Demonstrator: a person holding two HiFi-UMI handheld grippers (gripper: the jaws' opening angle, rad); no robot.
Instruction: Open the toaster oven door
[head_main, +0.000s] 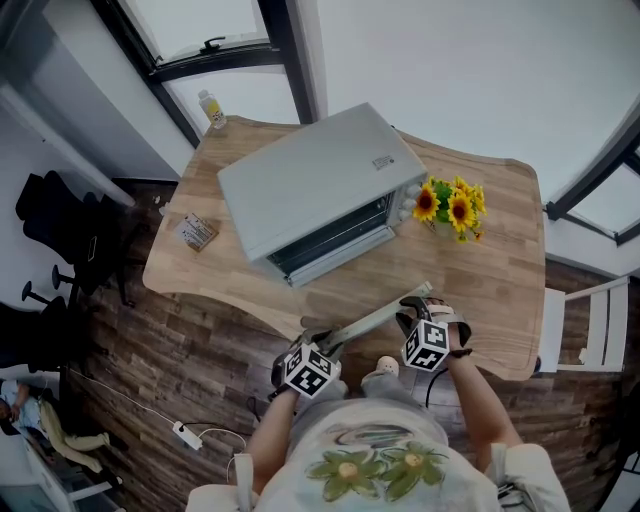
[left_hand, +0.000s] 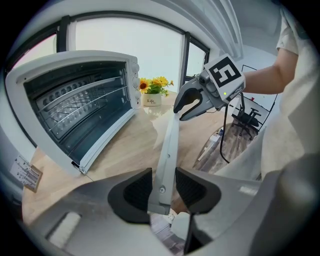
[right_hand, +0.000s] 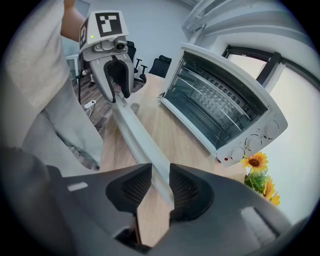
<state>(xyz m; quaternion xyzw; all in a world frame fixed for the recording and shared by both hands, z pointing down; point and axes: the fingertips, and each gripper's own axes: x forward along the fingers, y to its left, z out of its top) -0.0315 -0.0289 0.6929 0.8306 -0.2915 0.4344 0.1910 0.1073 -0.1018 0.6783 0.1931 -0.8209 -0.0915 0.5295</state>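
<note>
At the near edge of the table (head_main: 480, 290), both grippers are on one long grey metal bar (head_main: 375, 320), not on the oven (head_main: 310, 180).

- Left gripper (left_hand: 162, 192): jaws partly closed, clamped on one end of the bar. The end carries a screw and sits between the pads (left_hand: 137, 192).
- Right gripper (right_hand: 160, 187): same story, jaws clamped on the other end.
- The bar spans between the two, well apart from the oven. It's roughly as long as the oven front is wide. Can't tell what part it is: handle, trim or tray edge.

Oven: sits mid-table with its front angled toward the person and the sunflowers (head_main: 450, 205) just beside its knob end. Both gripper views show the racks plainly inside the white frame. No handle shows across the front. A pale strip runs along the bottom edge, but I can't tell if that's the door dropped down or just the lower frame, nor whether the racks are seen through glass.

Progress, as a judgement: unresolved.
- If the door is already down, the opening is done and this bar handling is a side job.
- If it's still shut, nothing of the task has started. Both grippers are busy, so at least one would have to let go of the bar and reach the door's top edge.
</note>
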